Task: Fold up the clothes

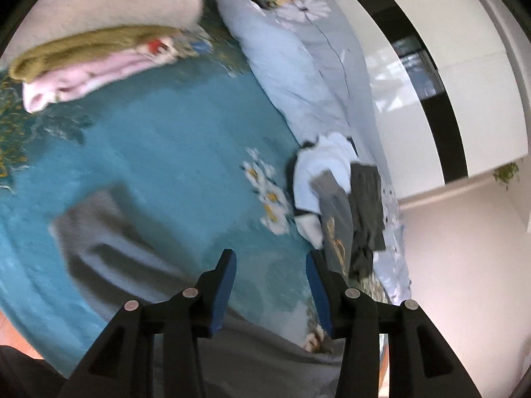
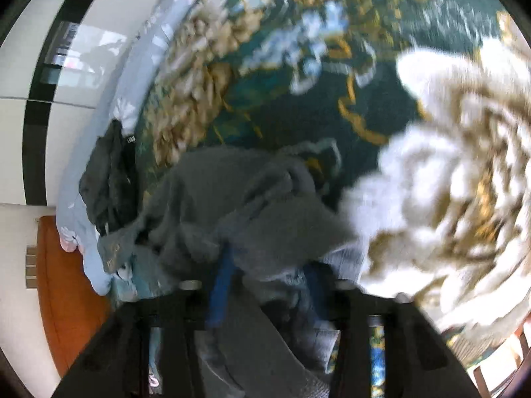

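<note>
Left gripper (image 1: 270, 267) spread wide, blue pads apart, gripping nothing. Directly beneath and just ahead, a grey garment (image 1: 109, 248) spread loosely over the teal floral bedspread (image 1: 172, 139), one blurred end lying off to the left of the fingers, another part passing under them. Just right of the right finger, a small heap of clothes: a pale blue top (image 1: 323, 169), a grey printed piece (image 1: 335, 219) and a dark grey one (image 1: 366, 205). Farther off, a light blue duvet (image 1: 285, 66) along the bed edge; at far left, a stack of folded blankets (image 1: 86, 63) in olive, pink and cream.

Right gripper (image 2: 268, 265) buried in that grey garment (image 2: 232, 199), cloth bunched between and over the blue pads; too blurred to tell whether clamped or loose. Left of it, the dark grey piece (image 2: 106, 179). Beyond, bedspread (image 2: 298, 106) pattern, heavily smeared.
</note>
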### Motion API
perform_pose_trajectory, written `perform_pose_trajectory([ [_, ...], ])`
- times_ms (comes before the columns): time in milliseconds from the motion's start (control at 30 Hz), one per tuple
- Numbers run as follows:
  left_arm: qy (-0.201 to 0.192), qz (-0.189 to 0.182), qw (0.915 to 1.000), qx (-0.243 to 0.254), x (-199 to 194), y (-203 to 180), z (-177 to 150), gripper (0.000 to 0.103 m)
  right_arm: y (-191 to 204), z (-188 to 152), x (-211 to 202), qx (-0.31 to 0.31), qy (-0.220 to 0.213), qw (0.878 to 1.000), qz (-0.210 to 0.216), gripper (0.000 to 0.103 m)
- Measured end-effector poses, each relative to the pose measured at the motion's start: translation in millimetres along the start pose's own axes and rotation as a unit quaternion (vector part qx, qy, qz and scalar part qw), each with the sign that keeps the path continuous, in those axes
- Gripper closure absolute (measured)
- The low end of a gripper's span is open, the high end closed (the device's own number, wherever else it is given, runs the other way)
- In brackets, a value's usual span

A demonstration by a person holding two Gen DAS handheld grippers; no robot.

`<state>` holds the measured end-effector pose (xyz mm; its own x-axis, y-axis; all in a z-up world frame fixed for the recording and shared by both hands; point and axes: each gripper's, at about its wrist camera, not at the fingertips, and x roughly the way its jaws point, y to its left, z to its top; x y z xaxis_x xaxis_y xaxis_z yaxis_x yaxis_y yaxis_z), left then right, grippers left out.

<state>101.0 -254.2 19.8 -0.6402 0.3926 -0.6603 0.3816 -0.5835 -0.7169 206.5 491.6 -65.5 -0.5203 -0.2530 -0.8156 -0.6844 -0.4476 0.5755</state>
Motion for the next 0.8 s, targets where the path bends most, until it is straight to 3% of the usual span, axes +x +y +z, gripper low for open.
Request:
perform_pose_trajectory([
  [33, 0.007, 0.000, 1.0000, 0.001, 6, -4, -4, 0.055, 4, 6, -4, -0.009, -0.005, 1.000, -0.009, 0.098],
  [300, 0.038, -0.001, 0.9993, -0.007, 46, -22, -31, 0.055, 48, 84, -69, -0.087, -0.114, 0.990, -0.014, 0.100],
  [400, 0.044, -0.001, 0.9987, -0.023, 59, -18, -36, 0.055, 44, 97, -53, -0.104, -0.105, 0.986, -0.075, 0.100],
  [500, 0.051, 0.008, 0.9981, -0.034, 68, -13, -39, 0.055, 27, 100, -31, -0.089, -0.075, 0.987, -0.107, 0.100],
  [700, 0.030, 0.005, 0.9983, -0.049, 78, -10, -33, 0.055, 42, 95, -40, -0.107, -0.059, 0.987, -0.102, 0.097],
  [800, 0.013, 0.010, 0.9985, -0.052, 84, -9, -28, 0.055, 68, 86, -47, -0.164, -0.040, 0.978, -0.123, 0.090],
])
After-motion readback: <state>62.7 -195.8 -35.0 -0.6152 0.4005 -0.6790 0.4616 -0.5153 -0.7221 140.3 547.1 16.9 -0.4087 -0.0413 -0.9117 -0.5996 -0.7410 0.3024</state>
